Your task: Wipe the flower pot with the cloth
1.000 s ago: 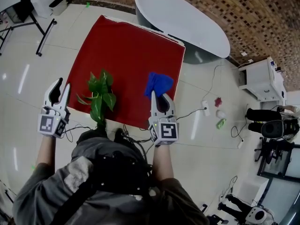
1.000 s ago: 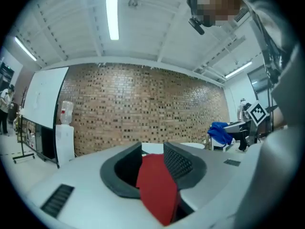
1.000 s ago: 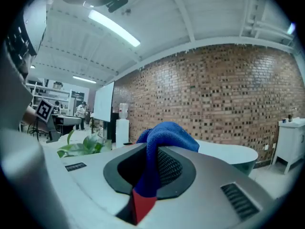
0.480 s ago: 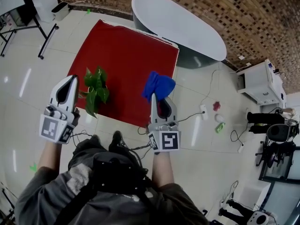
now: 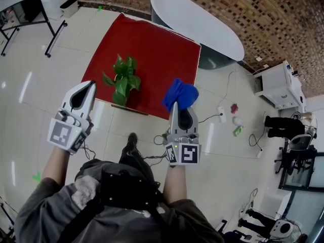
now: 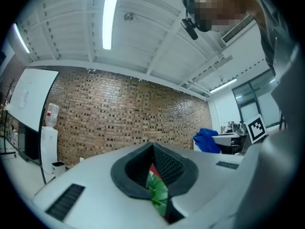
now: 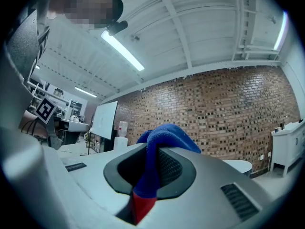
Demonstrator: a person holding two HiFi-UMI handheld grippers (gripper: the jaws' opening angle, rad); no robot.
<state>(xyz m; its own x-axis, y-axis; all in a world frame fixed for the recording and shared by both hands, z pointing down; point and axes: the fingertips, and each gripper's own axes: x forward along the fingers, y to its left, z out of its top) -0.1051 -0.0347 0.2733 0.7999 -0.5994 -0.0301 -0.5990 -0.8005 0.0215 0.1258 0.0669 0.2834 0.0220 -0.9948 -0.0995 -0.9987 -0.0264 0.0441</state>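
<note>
Clamped shut on a bunched blue cloth (image 5: 181,94), the right gripper (image 5: 180,105) is held out level at centre frame, with the fabric bulging above its jaws in the right gripper view. At the left of the head view, the left gripper (image 5: 90,84) is closed on nothing, and green leaves show only through the slit between its pads. A green plant (image 5: 123,79) marks the flower pot, itself hidden under the foliage. It stands near the lower edge of a red surface (image 5: 157,44) in the upper middle of the frame, well apart from both grippers. On this evidence the cloth is in hand but no wiping has begun: reaching the pot and rubbing it down remain. Glossy pale floor tiles (image 5: 35,80) surround the red square; a white oval table (image 5: 202,27) and a brick wall (image 5: 283,14) line the top, and a white cabinet (image 5: 278,87) sits at right
</note>
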